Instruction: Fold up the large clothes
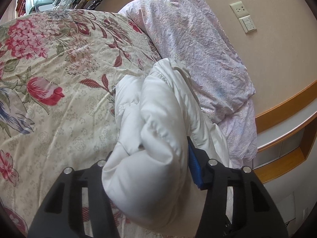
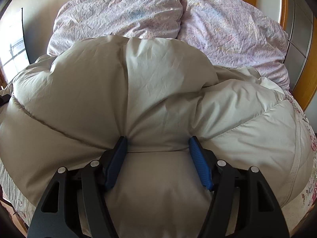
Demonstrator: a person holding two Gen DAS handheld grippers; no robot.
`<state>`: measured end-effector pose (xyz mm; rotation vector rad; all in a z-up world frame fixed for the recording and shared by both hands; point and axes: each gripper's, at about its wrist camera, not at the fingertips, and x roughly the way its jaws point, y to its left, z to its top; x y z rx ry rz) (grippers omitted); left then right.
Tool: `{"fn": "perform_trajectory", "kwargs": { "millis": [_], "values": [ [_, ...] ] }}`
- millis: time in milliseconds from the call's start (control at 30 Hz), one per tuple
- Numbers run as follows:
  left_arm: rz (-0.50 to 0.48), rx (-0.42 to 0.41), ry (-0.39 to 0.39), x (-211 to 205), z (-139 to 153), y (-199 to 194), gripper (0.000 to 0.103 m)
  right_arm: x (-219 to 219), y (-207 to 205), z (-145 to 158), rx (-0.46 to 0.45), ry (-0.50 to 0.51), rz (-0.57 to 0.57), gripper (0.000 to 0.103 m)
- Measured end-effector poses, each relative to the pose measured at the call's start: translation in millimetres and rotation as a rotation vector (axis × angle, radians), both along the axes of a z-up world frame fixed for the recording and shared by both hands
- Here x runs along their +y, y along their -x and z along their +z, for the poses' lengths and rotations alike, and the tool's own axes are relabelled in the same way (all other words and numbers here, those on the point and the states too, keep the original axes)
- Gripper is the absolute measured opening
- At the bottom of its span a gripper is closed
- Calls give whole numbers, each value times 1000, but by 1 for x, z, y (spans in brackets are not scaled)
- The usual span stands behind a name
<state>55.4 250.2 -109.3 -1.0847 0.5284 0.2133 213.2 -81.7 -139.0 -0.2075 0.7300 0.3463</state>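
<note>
The puffy white coat (image 2: 158, 91) lies on the bed (image 1: 59, 103). Both grippers, left (image 1: 146, 158) and right (image 2: 158, 154), pinch thick folds. Next, they probably lift and fold it over.

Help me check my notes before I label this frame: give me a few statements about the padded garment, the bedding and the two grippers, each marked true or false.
1. The left gripper has a bunched fold of the puffy white quilted jacket between its fingers. True.
2. The jacket lies on a bare wooden floor. False: it lies on the cream bedspread with red flowers.
3. The right gripper's blue ribbed pads sit either side of a padded section of the jacket. True.
4. The crumpled pale pink pillows are stacked on top of the jacket. False: they lie beyond it, by the wall.
5. A white wall socket is on the beige wall. True.
</note>
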Motion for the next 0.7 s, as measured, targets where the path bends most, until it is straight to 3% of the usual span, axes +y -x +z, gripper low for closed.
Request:
{"fn": "perform_trajectory", "kwargs": {
  "millis": [200, 300, 433, 700],
  "values": [
    [12, -1, 38, 5, -8, -3, 58, -1, 2, 2, 12, -1, -18, 67],
    [9, -6, 22, 5, -4, -3, 51, 0, 3, 1, 3, 1, -18, 67],
    [-21, -27, -57, -2, 16, -5, 39, 0, 1, 0, 4, -2, -15, 67],
    [-100, -111, -292, -44, 82, -11, 37, 2, 1, -2, -1, 7, -19, 67]
  ]
}}
